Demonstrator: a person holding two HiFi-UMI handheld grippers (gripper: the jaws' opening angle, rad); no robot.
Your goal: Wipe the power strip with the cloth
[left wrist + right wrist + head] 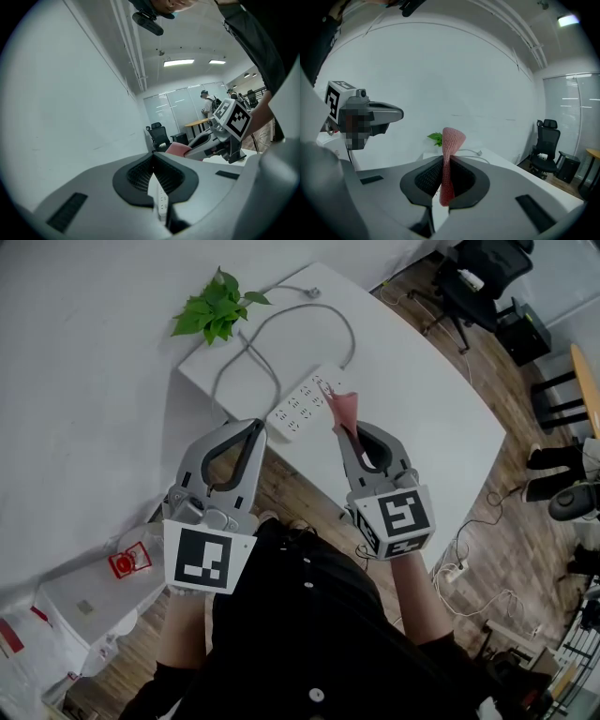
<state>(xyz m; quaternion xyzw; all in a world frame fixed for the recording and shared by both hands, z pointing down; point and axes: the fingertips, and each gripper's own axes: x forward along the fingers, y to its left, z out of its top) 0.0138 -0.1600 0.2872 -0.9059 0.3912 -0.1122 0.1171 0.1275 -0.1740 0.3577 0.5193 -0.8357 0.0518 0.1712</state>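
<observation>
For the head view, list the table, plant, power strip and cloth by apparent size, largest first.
1. table
2. plant and power strip: these look about alike, so they are not ranked against each other
3. cloth

- The head view looks steeply down, close above the left gripper (pixel 255 427) and right gripper (pixel 345 427), with the table (pixel 422 418) beyond.
- Each gripper view looks level along its own jaws, catching the other gripper at its frame edge.
- Head and right gripper views share the cloth (pixel 451 140).
</observation>
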